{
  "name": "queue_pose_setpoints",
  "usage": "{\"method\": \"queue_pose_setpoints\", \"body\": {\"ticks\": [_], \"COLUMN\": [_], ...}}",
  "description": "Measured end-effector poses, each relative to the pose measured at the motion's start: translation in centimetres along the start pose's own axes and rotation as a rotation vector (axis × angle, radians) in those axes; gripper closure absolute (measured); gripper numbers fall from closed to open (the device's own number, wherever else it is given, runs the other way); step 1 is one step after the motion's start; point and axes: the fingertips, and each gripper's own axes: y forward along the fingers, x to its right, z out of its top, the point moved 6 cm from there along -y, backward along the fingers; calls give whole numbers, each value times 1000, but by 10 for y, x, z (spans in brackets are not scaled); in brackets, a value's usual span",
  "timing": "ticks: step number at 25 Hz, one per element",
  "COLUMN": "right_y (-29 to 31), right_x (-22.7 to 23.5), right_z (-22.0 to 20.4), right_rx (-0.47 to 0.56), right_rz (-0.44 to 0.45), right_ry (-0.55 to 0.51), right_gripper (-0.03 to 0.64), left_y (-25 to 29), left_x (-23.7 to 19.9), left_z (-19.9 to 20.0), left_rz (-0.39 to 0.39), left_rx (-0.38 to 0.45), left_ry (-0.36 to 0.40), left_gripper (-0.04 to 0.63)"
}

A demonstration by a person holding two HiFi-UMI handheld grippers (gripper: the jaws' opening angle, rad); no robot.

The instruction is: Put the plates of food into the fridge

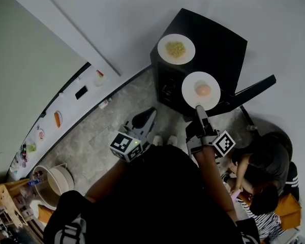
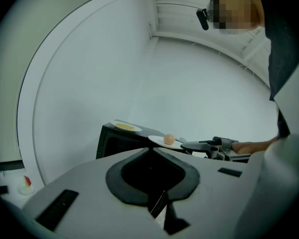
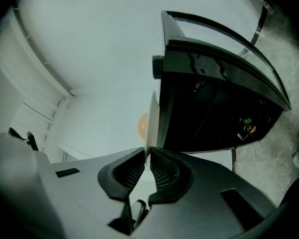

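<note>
The right gripper (image 1: 199, 107) pinches the near rim of 1 plate (image 1: 191, 83) holding a round orange food (image 1: 203, 90), in front of the black fridge (image 1: 218, 39), whose inside is too dark to read. Another plate (image 1: 165, 42) sits at the left edge of the fridge's top. The left gripper (image 2: 150, 151) is closed and empty.

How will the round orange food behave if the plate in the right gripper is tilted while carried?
The round orange food lies loose on the shallow white plate, so it would probably roll at a small tilt. The right gripper pinches only the rim, so the plate may droop.
</note>
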Motion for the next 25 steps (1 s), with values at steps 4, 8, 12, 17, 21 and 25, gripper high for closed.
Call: {"method": "queue_pose_setpoints", "body": {"ticks": [4, 8, 12, 17, 21, 25], "right_y": [-4, -10, -13, -18, -18, -15], "right_x": [-1, 5, 16, 39, 55, 74], "right_z": [-12, -23, -29, -26, -18, -10], "right_rx": [-41, -79, -88, -71, -49, -33], "right_rz": [3, -2, -14, -44, -74, -83], "right_ry": [-10, -16, 18, 44, 29, 19], "right_gripper": [569, 571, 569, 572, 572, 572], "left_y": [-3, -3, 0, 0, 0, 1], "left_x": [-1, 0, 1, 2, 2, 1], "left_z": [-1, -2, -5, -8, -6, -6], "left_rz": [-1, -10, -24, -29, -41, -44], "left_rx": [0, -2, -17, -30, -49, -51], "left_ry": [5, 9, 8, 11, 24, 15], "left_gripper": [557, 557, 557, 557, 557, 557]}}
